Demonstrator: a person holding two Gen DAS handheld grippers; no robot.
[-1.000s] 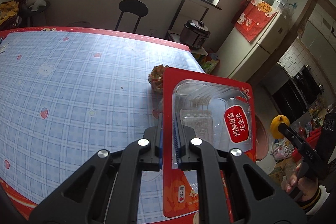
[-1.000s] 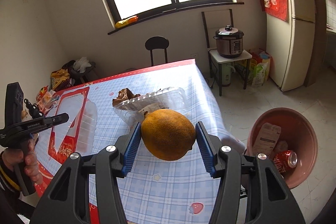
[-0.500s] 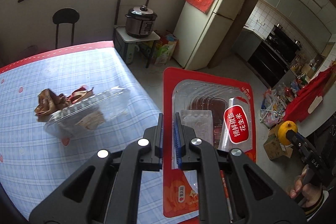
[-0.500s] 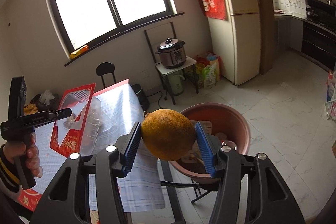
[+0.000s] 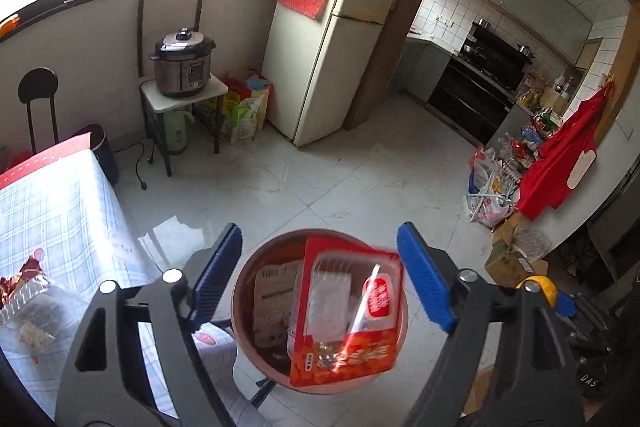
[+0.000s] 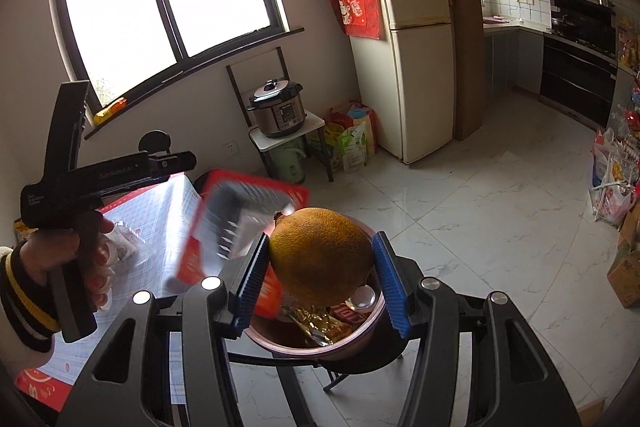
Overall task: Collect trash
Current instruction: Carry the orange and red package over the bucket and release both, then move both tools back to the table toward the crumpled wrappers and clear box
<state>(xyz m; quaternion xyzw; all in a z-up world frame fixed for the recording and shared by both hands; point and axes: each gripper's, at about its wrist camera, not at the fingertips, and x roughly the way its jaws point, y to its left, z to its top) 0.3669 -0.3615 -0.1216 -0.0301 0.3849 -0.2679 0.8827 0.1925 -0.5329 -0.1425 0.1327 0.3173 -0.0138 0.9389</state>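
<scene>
Item: red snack packet [image 5: 346, 311], card-backed with a clear blister. Loose in the air over the pink basin [image 5: 240, 303], blurred, overlapping the rim at 5 o'clock. It sits between the fingers of the left tool [image 5: 320, 279] but touches neither pad; the jaws are opening and nothing is gripped. Likely reason: the tool is parked above the basin so that the packet falls in. In the right wrist view the packet [image 6: 240, 223] shows tilted, at 10 o'clock from the fruit, just below the left tool's nose.

Item: orange fruit [image 6: 320, 259], round, rough-skinned. Clenched in the right tool [image 6: 318, 277], one blue pad at 9 o'clock and one at 3 o'clock. Held over the basin [image 6: 280, 345], presumably next to be dropped.

Item: basin contents. A printed pouch [image 5: 276, 297] at 9 o'clock inside; gold wrapper and a can end seen beneath the fruit.

Item: bench [image 5: 56, 211], checked cloth, at 9 o'clock from the basin. A clear plastic tray [image 5: 36, 311] with scraps remains on it, uncollected.
</scene>
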